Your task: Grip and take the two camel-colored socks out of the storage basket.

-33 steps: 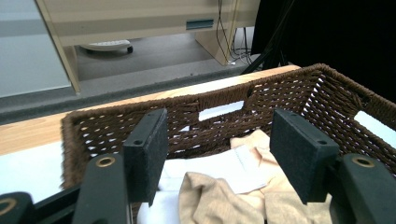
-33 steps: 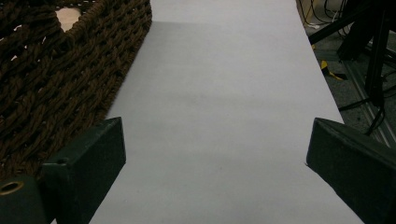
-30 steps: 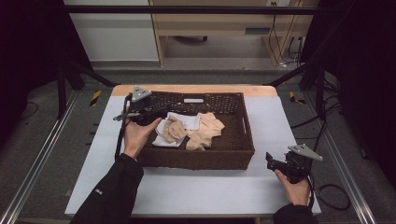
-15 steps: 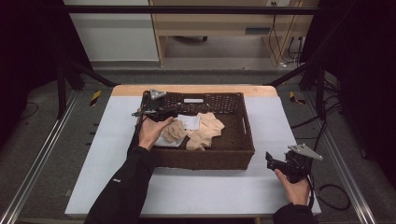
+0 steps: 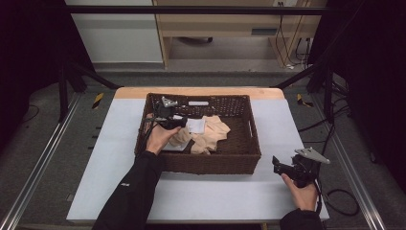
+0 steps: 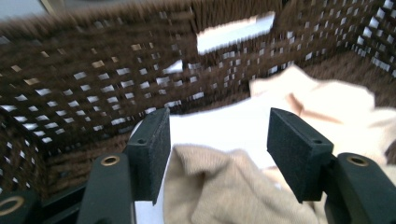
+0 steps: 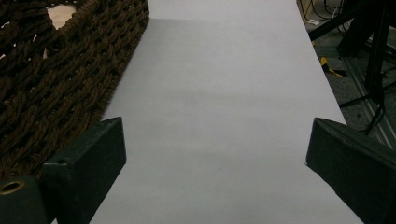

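Observation:
A dark brown wicker basket (image 5: 210,162) stands in the middle of the white table. A crumpled beige cloth (image 5: 213,133) lies in it, with a white sheet (image 5: 195,126) on top. My left gripper (image 5: 183,122) is low inside the basket's left half. In the left gripper view its jaws (image 6: 222,149) stand apart with a fold of the beige cloth (image 6: 219,186) between them; they have just been closing a little, and the pads do not clamp it. My right gripper (image 5: 276,164) rests open on the table right of the basket, over bare surface (image 7: 215,158).
A white label (image 5: 198,103) sits on the basket's far wall. Bare table (image 5: 110,143) lies left of the basket. The table's right edge (image 7: 327,93) is close to my right gripper, with cables and black frame legs (image 5: 330,96) beyond it.
My left hand has moved right and down from the basket's left rim into the basket, onto the cloth. The right hand has stayed put.

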`<act>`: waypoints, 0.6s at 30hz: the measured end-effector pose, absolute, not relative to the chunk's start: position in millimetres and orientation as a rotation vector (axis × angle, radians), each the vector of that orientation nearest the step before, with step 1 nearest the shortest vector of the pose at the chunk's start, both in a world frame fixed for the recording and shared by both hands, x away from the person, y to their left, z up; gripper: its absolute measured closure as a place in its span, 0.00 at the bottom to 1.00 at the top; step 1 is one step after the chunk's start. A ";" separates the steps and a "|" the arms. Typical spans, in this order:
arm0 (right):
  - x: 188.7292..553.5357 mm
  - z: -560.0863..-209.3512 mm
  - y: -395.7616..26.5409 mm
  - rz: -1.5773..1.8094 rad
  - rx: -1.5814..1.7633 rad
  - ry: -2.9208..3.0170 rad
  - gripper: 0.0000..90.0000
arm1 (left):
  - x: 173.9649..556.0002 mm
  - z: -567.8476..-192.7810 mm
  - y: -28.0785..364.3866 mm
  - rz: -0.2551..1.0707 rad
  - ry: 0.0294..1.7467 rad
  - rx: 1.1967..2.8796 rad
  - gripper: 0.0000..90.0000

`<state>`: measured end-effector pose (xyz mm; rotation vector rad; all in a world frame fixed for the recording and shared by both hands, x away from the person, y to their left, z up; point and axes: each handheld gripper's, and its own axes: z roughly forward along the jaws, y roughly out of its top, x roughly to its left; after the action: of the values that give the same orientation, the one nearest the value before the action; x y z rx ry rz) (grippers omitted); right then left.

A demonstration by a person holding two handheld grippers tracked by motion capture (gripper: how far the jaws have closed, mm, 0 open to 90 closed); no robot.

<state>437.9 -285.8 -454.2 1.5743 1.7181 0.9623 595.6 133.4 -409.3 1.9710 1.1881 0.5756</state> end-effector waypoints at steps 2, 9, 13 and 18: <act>437.5 -454.0 -285.9 0.963 1.576 1.716 0.06 | 596.3 -414.1 130.8 0.553 1.198 2.002 0.40; 439.2 -455.3 -285.2 0.951 1.580 1.723 0.06 | 594.6 -423.6 125.7 0.541 1.185 2.095 0.31; 438.9 -455.4 -284.8 0.949 1.577 1.729 0.06 | 595.8 -428.0 125.9 0.532 1.207 2.115 0.30; 439.0 -455.6 -284.5 0.949 1.583 1.732 0.06 | 597.2 -431.4 127.7 0.507 1.233 2.144 0.37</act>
<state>439.0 -284.5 -455.6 1.5826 1.7318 0.9494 597.2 127.7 -431.4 2.1437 1.2326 0.5066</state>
